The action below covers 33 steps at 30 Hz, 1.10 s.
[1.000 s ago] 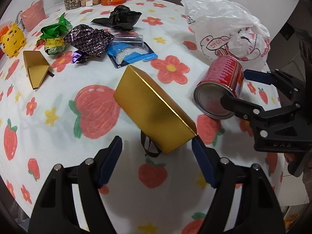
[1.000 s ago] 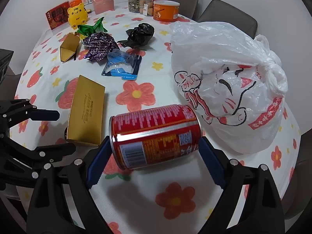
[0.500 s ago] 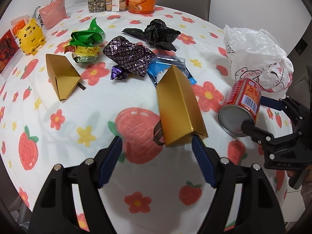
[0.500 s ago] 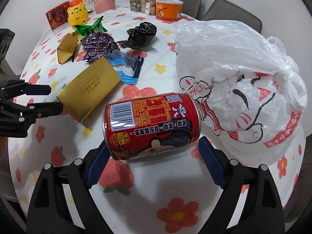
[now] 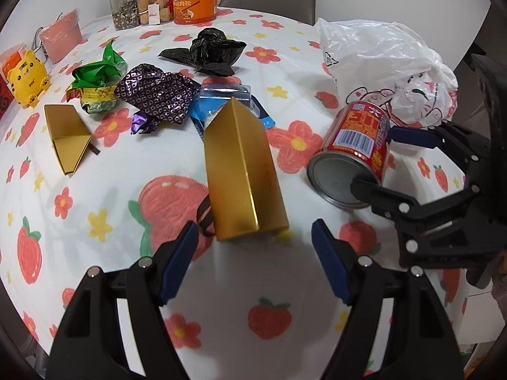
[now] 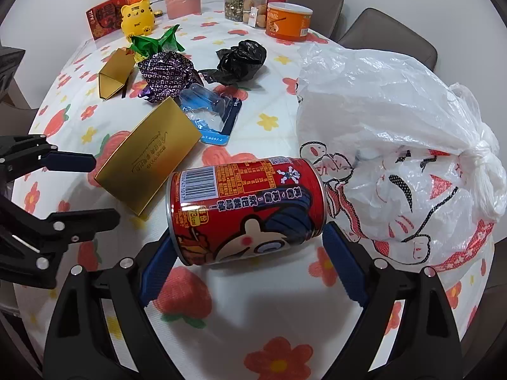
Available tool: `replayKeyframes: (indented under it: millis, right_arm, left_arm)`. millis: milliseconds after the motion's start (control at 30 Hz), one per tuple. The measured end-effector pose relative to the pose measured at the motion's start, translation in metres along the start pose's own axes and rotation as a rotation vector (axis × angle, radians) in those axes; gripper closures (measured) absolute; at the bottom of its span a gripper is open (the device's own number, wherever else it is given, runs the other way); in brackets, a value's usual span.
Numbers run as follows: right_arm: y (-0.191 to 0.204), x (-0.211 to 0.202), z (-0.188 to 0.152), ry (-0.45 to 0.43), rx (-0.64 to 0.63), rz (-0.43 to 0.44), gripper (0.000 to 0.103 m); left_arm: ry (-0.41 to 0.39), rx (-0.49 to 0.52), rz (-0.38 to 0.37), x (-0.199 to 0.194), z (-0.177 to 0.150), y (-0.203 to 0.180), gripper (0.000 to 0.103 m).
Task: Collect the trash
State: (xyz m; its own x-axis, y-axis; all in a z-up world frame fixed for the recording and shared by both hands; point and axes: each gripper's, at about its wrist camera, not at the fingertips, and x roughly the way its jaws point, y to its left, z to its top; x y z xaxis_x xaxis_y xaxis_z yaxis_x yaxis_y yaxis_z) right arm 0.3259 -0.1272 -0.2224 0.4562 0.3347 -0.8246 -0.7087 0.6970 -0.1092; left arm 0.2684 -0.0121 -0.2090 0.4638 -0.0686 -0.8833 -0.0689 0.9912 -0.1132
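You are working over a round table (image 5: 95, 231) under a white cloth printed with strawberries and flowers, grey chairs and a pale wall behind its far edge.

Left gripper (image 5: 255, 253): you hold it low over the near edge, pointing toward the far side. Jaws wide open, gripping nothing. The long gold box (image 5: 244, 174) lies lengthwise ahead of them, its near end just in front of the blue pads (image 5: 177, 261); whether either pad touches it cannot be told. A dark ribbon loop shows at the box's near left corner.

Right gripper (image 6: 248, 266): you bring it in from the table's right side, angled toward the centre. Jaws closed on the red can (image 6: 247, 212), one pad on each end, the can lying sideways across them, barcode up. In the left wrist view the can's metal base faces the camera.

White plastic bag (image 6: 396, 145), knotted and printed in red and black, sits at the right edge, just behind the can.

Loose litter mid-table: blue blister pack (image 6: 209, 114) touching the box's far end, purple foil wrapper (image 5: 155, 95), green wrapper (image 5: 98, 76), black bag (image 5: 209, 52), smaller gold box (image 5: 65, 134) toward the left edge.

Far edge: orange tub (image 5: 195, 4), clear jars (image 5: 139, 3), yellow tiger figure (image 5: 27, 79).
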Motion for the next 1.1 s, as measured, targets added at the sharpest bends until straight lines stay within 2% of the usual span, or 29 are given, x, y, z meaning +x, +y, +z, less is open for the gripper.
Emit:
replayKeyframes:
  millis: [300, 333, 367, 433, 667, 1000, 1067, 1100]
  right_arm:
    - [-0.001, 0.007, 0.005, -0.010, -0.027, 0.005, 0.013]
    - [0.000, 0.008, 0.006, -0.011, -0.031, 0.005, 0.012]
    - [0.000, 0.009, 0.006, -0.011, -0.034, 0.005, 0.012]
    - [0.000, 0.011, 0.006, -0.007, -0.034, 0.008, 0.012]
    - [0.002, 0.012, 0.008, -0.020, -0.017, 0.015, 0.013]
    - [0.024, 0.003, 0.006, -0.041, -0.038, 0.048, 0.015]
    - [0.030, -0.003, 0.006, -0.050, -0.031, 0.058, 0.029]
    - [0.032, -0.004, 0.007, -0.043, -0.025, 0.069, 0.047]
  left_arm:
    - [0.017, -0.033, 0.046, 0.025, 0.015, 0.007, 0.029]
    - [0.026, -0.042, 0.045, 0.027, 0.014, 0.009, 0.031]
    - [0.033, -0.054, 0.035, 0.029, 0.014, 0.012, 0.039]
    - [0.026, -0.058, 0.037, 0.030, 0.013, 0.014, 0.048]
    - [0.034, -0.055, 0.004, 0.028, 0.012, 0.019, 0.048]
    - [0.025, -0.074, 0.005, 0.016, 0.004, 0.031, 0.048]
    - [0.021, -0.078, 0.007, 0.012, 0.002, 0.035, 0.048]
    - [0.019, -0.079, 0.010, 0.010, 0.001, 0.037, 0.048]
